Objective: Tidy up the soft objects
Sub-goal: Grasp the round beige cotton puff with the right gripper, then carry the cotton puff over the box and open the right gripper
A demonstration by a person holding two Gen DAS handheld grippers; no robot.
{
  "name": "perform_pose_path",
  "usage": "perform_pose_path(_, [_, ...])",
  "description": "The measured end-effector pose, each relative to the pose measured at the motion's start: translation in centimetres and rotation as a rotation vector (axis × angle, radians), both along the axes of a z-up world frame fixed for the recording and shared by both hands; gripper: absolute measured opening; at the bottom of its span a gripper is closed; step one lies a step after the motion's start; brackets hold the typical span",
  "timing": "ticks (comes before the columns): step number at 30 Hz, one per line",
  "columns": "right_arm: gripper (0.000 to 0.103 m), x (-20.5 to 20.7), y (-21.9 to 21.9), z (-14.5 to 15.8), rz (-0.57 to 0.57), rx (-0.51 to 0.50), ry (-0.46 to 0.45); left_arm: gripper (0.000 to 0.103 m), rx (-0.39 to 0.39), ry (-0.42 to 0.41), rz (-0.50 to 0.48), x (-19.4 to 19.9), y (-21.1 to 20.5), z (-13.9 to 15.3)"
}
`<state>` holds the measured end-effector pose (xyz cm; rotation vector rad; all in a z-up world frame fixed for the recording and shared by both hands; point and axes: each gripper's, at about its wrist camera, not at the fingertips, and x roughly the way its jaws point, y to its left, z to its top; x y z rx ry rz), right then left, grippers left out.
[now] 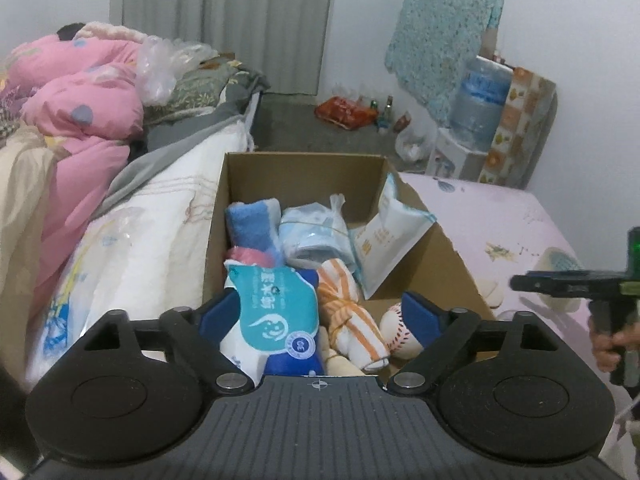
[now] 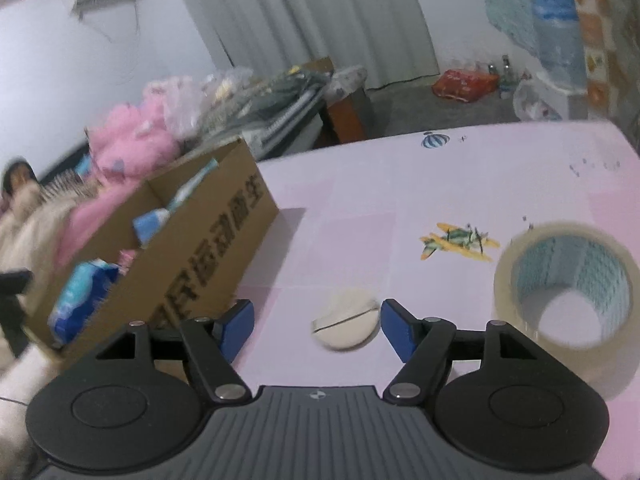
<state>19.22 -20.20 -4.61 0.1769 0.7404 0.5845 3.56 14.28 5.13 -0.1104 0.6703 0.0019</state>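
Pink tablecloth (image 2: 400, 200), cardboard box (image 1: 304, 168) crammed. Left gripper (image 1: 320, 312) spread, wipes pack (image 1: 276, 304) loose between jaws; could snag, tip out. Right gripper (image 2: 316, 324) spread, empty, cream puff (image 2: 344, 324) just ahead; may skid toward tape roll (image 2: 564, 280).

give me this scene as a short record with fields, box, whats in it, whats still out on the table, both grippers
box: open cardboard box on the pink tablecloth
in box: wet wipes pack, blue towel roll, orange striped cloth, baseball, white pouch, bagged light blue cloth
left gripper: open above the box, wipes pack between the fingers, pads not pressing
right gripper: open, empty, over a round white pad
still out: round pad, tape roll
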Motion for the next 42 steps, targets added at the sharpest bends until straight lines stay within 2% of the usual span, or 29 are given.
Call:
perform_pose_path(5, [0.065,2.8,2.8,-1.0,0.053,-0.140,-0.017,0.096,-0.024,0.019,0.007,0.0,-0.1,-1.0])
perform_pose_path(9, [0.065,4.2,4.8,-3.0,0.104,-0.252,0.025,0.096,-0.044,0.031,0.023,-0.3,0.3,-1.8])
perform_pose_path(11, [0.065,3.7,5.7,-3.3,0.123,-0.334,-0.029,0.096,-0.063,0.031,0.031,-0.6,0.6,-2.1])
perform_pose_path(13, [0.065,3.4,6.0,-3.4,0.124,-0.373,-0.048,0.096,-0.070,0.031,0.034,-0.9,0.7,-2.4])
perform_pose_path(21, [0.062,3.1,5.1,-2.9,0.101,-0.373,-0.026,0.096,-0.100,0.015,0.036,-2.0,0.8,-2.7])
perform_pose_path(28, [0.062,2.7,2.4,-2.6,0.038,-0.252,0.034,0.096,-0.112,0.005,0.023,-3.0,0.2,-2.7])
perform_pose_path(30, [0.062,1.9,1.8,-1.4,0.018,-0.234,0.013,0.096,-0.114,-0.001,0.023,-3.3,0.1,-2.7])
perform_pose_path(33, [0.062,0.1,1.5,2.2,0.022,-0.171,-0.050,0.096,-0.109,-0.017,0.032,-3.7,0.2,-2.5])
perform_pose_path(36, [0.062,-2.0,3.0,6.8,0.099,-0.106,-0.127,0.096,-0.102,-0.038,0.043,-4.1,0.5,-2.3])
perform_pose_path(38, [0.062,-3.5,5.2,9.4,0.197,-0.070,-0.169,0.097,-0.108,-0.052,0.048,-4.3,0.8,-2.1])
perform_pose_path(40, [0.062,-4.3,8.1,11.1,0.297,-0.054,-0.175,0.097,-0.119,-0.063,0.049,-4.6,1.0,-2.0])
perform_pose_path(42, [0.062,-4.2,11.3,11.7,0.376,-0.081,-0.161,0.097,-0.130,-0.070,0.046,-4.9,1.2,-2.0])
